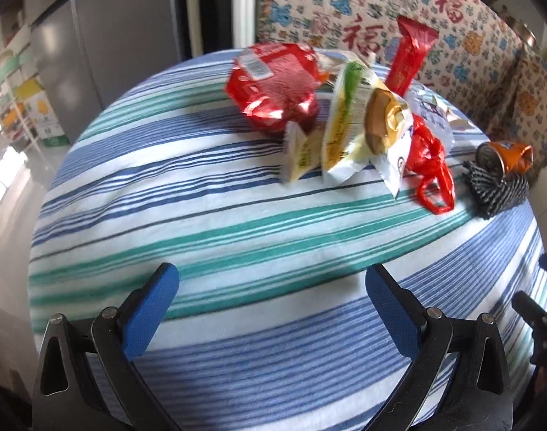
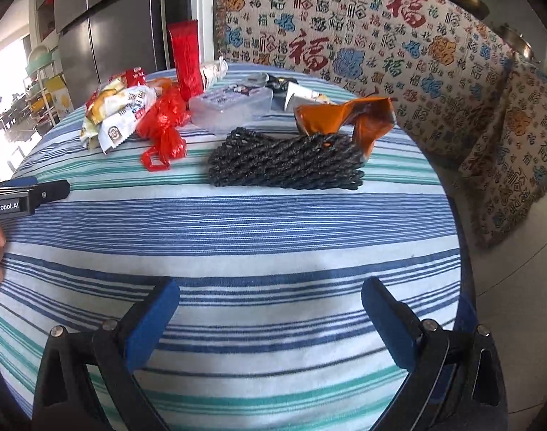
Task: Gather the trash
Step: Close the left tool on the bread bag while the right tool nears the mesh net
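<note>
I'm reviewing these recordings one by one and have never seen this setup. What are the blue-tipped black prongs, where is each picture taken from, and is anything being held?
No robot here: a person holds a two-finger gripper in each hand, each with a fisheye camera looking along its blue-padded fingers. One picture is from the left gripper, the other from the right gripper. Both are open and hold nothing, hovering over a round table with a blue, green and white striped cloth. On it lies trash: a crumpled red plastic bag, a black woven net bundle, a crushed orange can, a clear plastic box, a tall red packet, a shiny red foil bag and white and yellow snack wrappers.
</note>
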The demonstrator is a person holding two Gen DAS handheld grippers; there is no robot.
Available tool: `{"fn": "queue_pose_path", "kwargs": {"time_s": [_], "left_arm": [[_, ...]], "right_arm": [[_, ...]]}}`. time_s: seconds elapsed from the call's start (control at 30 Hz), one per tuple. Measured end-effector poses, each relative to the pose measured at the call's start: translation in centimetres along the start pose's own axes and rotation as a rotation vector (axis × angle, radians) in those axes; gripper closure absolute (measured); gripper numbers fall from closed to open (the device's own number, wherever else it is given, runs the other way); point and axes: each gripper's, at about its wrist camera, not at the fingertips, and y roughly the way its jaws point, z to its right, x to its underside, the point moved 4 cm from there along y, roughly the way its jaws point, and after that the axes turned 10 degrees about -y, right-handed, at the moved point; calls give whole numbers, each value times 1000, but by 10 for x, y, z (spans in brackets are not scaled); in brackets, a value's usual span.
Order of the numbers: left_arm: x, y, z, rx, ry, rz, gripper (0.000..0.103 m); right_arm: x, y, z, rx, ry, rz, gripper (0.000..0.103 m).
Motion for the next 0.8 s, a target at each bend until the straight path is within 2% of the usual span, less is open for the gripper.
{"fn": "queue_pose_path", "kwargs": {"time_s": [0.07, 0.17, 0.3, 0.5, 0.6, 0.63, 0.67, 0.7, 0.73, 0.77, 0.8], "left_arm": [[-3, 4, 7, 16, 35, 2, 0], [-9, 13, 18, -1, 84, 12, 0], [-13, 15, 25, 3, 79, 18, 1], [-45, -8, 45, 63, 54, 121, 1], [-66, -4, 63, 54, 70, 152, 3], [-72, -1, 68, 54, 76, 159, 9], [-77, 2, 72, 62, 80, 153, 20], [-76, 2, 73, 79, 79, 142, 26], [-76, 4, 76, 113, 74, 126, 42], [-74, 4, 78, 126, 72, 118, 52], [-72, 5, 78, 117, 76, 120, 56]], "right_arm": [[0, 5, 3, -4, 2, -18, 0], [1, 10, 5, -24, 16, -21, 0], [3, 13, 9, -52, 47, -2, 0], [2, 13, 9, -44, 53, 9, 0], [2, 13, 8, -36, 55, 10, 0], [2, 13, 8, -36, 56, 11, 0], [2, 13, 9, -37, 57, 11, 0], [2, 13, 9, -39, 57, 11, 0], [2, 13, 9, -39, 57, 11, 0], [2, 12, 9, -40, 57, 12, 0], [2, 12, 9, -42, 56, 12, 0]]}}
